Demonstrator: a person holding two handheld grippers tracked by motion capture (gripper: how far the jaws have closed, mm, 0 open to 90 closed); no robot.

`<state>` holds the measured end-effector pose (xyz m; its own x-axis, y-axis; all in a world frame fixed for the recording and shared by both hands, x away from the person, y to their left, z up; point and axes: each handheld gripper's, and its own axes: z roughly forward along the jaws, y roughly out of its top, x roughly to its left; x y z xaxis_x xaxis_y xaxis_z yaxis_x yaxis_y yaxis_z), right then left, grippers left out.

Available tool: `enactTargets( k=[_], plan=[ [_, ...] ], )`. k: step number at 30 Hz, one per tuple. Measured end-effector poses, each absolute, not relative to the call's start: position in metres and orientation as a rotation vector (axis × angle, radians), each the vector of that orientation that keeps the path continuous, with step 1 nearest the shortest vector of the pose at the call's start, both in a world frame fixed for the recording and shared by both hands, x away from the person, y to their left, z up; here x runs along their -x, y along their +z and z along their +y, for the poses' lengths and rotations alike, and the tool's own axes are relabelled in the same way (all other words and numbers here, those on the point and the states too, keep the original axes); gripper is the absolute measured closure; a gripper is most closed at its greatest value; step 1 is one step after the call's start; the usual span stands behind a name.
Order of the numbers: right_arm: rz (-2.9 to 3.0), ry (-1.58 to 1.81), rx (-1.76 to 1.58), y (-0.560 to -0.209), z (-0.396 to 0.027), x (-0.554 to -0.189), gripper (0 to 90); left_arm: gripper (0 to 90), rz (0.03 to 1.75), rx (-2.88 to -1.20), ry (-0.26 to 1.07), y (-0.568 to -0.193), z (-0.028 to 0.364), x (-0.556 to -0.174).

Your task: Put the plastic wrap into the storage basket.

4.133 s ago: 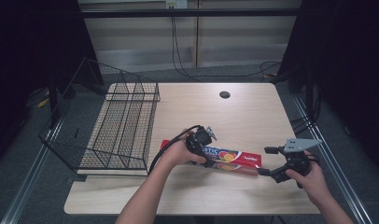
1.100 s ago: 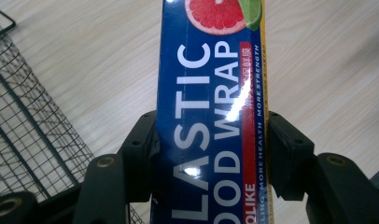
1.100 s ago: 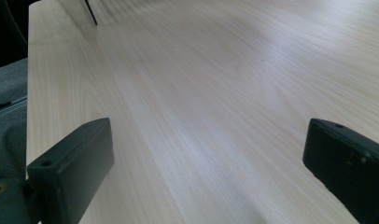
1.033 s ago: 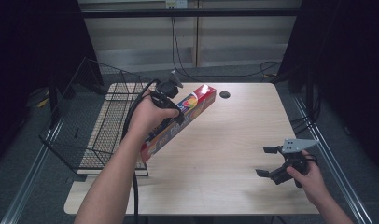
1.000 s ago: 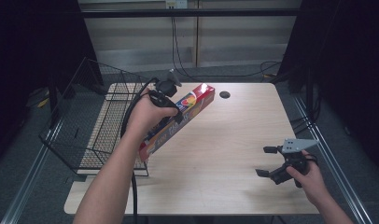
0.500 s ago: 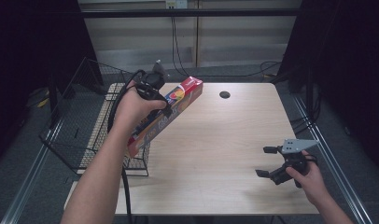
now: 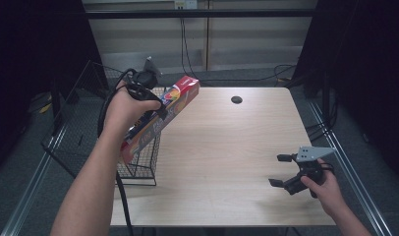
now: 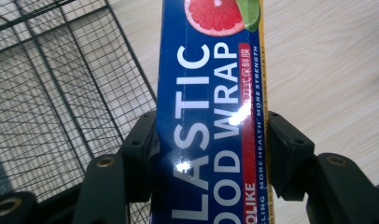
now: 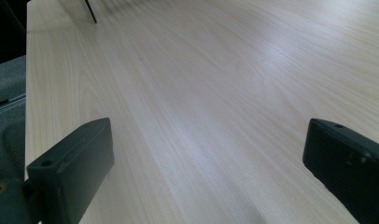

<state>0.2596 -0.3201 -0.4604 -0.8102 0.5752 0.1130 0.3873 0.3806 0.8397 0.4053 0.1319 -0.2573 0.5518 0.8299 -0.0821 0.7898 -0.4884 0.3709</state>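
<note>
Table (image 7: pixel 222 147): pale wood-grain top, rectangular, rounded corners, seen lengthwise from the near edge. A small dark round spot (image 7: pixel 236 100) is set into the surface near the far edge. A black wire basket (image 7: pixel 138 162) is placed at the left edge, partly overhanging it. The remaining surface is shown as plain wood grain.
</note>
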Motion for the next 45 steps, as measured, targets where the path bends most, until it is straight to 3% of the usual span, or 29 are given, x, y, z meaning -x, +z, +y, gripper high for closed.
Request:
enactTargets(
  k=[45],
  plan=[
    [2.458,1.405,-0.861,-0.462,-0.32,-0.261,1.7,44.2,1.569,-2.287,0.257,-0.235,0.203,-0.401]
  ],
)
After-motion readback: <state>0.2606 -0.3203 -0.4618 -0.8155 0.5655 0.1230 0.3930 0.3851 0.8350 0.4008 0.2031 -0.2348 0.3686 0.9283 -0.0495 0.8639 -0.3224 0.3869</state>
